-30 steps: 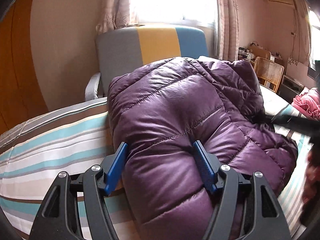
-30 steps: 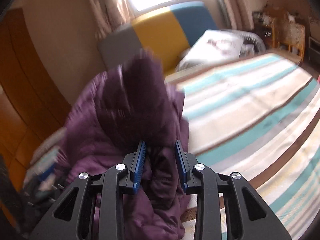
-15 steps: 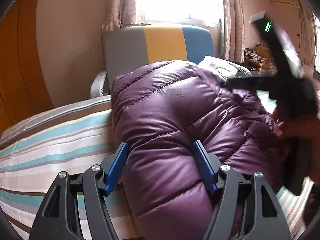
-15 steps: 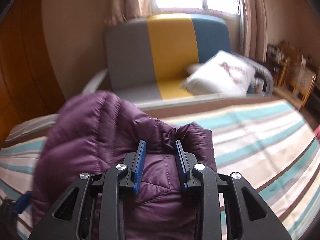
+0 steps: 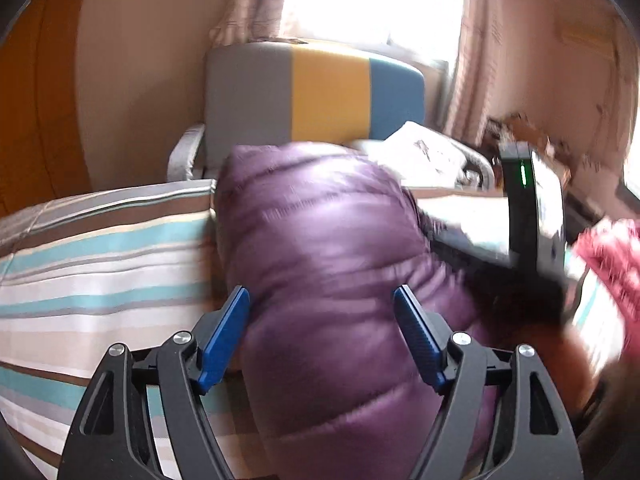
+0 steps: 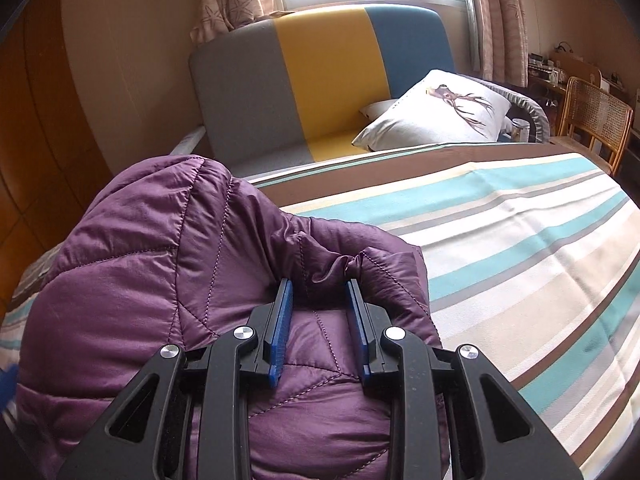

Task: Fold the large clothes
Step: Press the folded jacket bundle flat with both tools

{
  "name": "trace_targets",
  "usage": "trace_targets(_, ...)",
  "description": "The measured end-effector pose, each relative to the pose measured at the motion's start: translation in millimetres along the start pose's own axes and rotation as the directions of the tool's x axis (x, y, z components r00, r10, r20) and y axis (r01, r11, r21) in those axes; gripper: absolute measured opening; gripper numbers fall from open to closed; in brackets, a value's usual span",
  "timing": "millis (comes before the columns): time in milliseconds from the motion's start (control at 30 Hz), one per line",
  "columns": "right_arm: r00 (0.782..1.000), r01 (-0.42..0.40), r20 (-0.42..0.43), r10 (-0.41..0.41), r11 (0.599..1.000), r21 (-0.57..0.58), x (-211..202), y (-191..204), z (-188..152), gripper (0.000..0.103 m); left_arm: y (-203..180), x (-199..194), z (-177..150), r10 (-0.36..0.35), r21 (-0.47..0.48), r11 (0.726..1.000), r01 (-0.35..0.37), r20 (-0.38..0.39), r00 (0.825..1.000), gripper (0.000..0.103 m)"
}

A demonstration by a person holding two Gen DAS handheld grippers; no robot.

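Observation:
A purple quilted puffer jacket (image 5: 320,248) lies bunched on the striped bed (image 5: 100,264). My left gripper (image 5: 322,304) has its blue fingers spread wide around a thick fold of the jacket, pressing its sides. My right gripper (image 6: 320,286) is shut on a gathered fold of the jacket (image 6: 160,272), which puffs up between and around its fingers. The right gripper's black body (image 5: 532,240) shows blurred at the right of the left wrist view, beside the jacket.
The striped bed (image 6: 520,240) stretches to the right. Behind it stands a grey, yellow and blue sofa (image 6: 328,80) with a white deer-print pillow (image 6: 440,112). A wicker chair (image 6: 592,120) stands far right. A red garment (image 5: 612,264) lies at the right edge.
The right gripper swung the jacket fold over from the left and brought it down onto the pile. The left view has shifted slightly; the right gripper body dropped lower in it.

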State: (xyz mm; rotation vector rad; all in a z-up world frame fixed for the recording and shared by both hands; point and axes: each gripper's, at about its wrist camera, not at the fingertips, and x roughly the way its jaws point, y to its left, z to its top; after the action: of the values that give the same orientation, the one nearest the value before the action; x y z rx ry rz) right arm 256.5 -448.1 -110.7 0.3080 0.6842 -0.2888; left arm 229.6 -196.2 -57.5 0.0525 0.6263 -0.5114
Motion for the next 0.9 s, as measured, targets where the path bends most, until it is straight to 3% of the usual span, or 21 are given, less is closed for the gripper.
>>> trace_targets(100, 1.0, 0.008, 0.006, -0.008, 1.0, -0.005, -3, 4, -3, 0.027, 2, 6, 29, 0.018, -0.042, 0.999, -0.018, -0.007, 1.0, 0.075)
trace_targets(367, 1.0, 0.002, -0.001, -0.002, 1.0, -0.004, -3, 5, -6, 0.027, -7, 83, 77, 0.136, -0.026, 0.99, -0.141, -0.154, 0.979, 0.072)
trace_targets(467, 1.0, -0.003, -0.007, 0.003, 1.0, 0.001, -1, 3, -4, 0.027, -2, 116, 80, 0.174, -0.021, 0.983, -0.183, -0.215, 0.961, 0.073)
trace_targets(600, 1.0, -0.001, -0.019, 0.0, 1.0, -0.005, 3, 3, -2, 0.027, 8, 146, 71, 0.198, 0.004, 0.979, -0.203, -0.242, 0.95, 0.08)
trace_targets(900, 0.999, 0.002, -0.035, -0.003, 1.0, -0.017, 14, 6, 0, 0.027, 20, 170, 54, 0.181, -0.042, 0.979, -0.198, -0.254, 0.95, 0.084)
